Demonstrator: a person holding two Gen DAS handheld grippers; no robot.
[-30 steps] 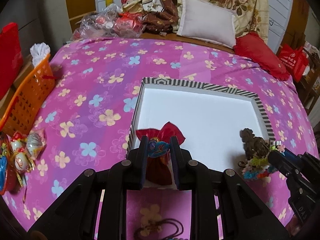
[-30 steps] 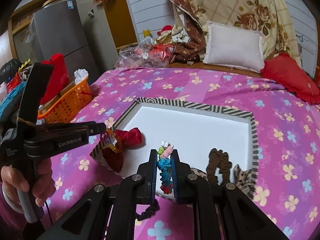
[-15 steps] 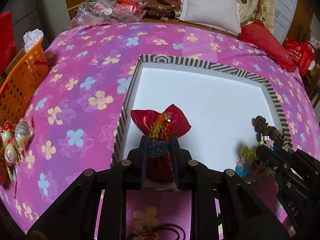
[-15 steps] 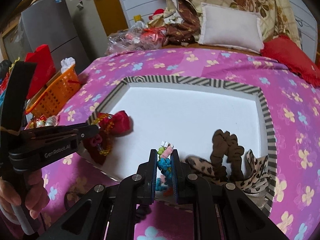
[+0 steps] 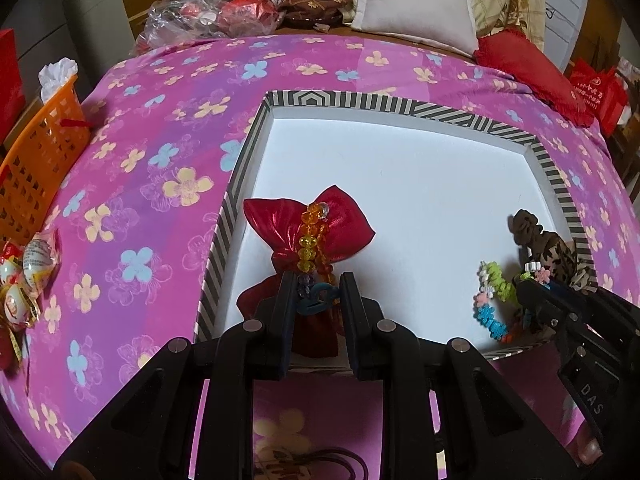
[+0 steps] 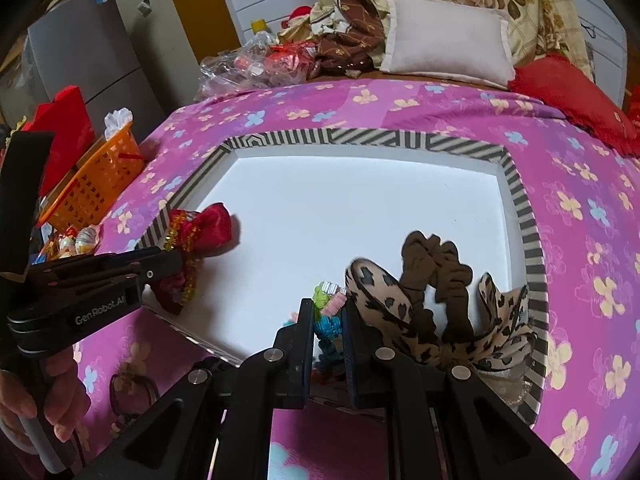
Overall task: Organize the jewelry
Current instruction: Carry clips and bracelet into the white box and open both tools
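Black left hand-held gripper point(image 5: 316, 300) pinches beaded bracelet point(image 5: 310, 240) | right hand-held gripper point(image 6: 327, 320) clamps knitted bracelet point(image 6: 329, 322)

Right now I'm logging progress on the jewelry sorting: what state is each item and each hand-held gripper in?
Left hand-held gripper: shut on beaded bracelet.
Beaded bracelet: draped over the red pouch.
Red pouch: tied shut, lying in the tray.
Right hand-held gripper: shut on flower bracelet.
Flower bracelet: low over the tray's near edge.
Brown scrunchie: lying in tray.
Leopard scrunchie: lying in tray.
Striped tray: open, on the bedspread.
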